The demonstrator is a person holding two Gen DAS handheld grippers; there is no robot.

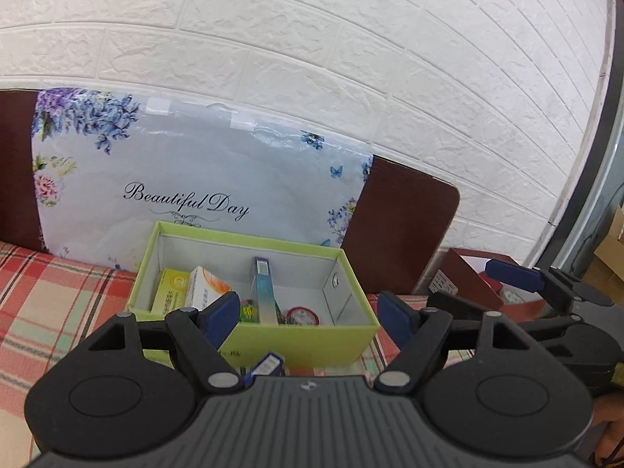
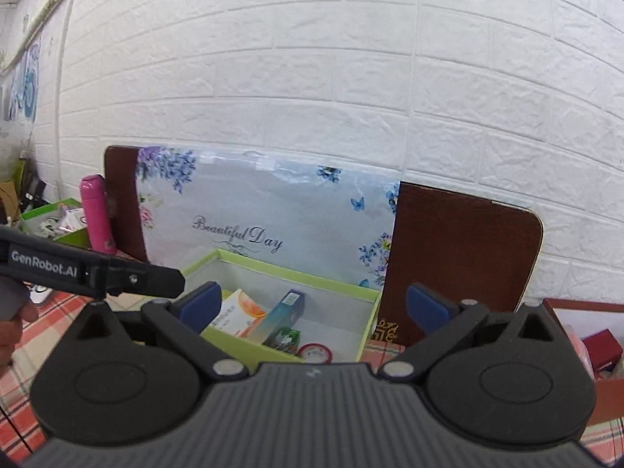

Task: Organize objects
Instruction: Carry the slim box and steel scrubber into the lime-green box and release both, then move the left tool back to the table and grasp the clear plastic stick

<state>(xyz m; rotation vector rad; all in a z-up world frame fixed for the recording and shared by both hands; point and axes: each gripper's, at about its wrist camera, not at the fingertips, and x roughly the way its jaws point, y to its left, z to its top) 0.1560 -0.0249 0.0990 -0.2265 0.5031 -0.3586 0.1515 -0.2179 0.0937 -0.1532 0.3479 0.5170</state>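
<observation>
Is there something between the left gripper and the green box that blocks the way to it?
Nothing visible blocks it. The left gripper hangs with open jaws in front of the green box, whose open top has no lid. Only a small blue-and-white packet lies low before the box's front wall, below the jaws.

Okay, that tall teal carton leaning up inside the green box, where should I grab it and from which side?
Grip the teal carton by its upper end, coming down from above through the open top of the green box. It stands nearly upright with its top poking above the other items, and the white-and-orange carton plus the box walls block a side approach. Pinching across its narrow faces probably suits an open gripper best.
</observation>
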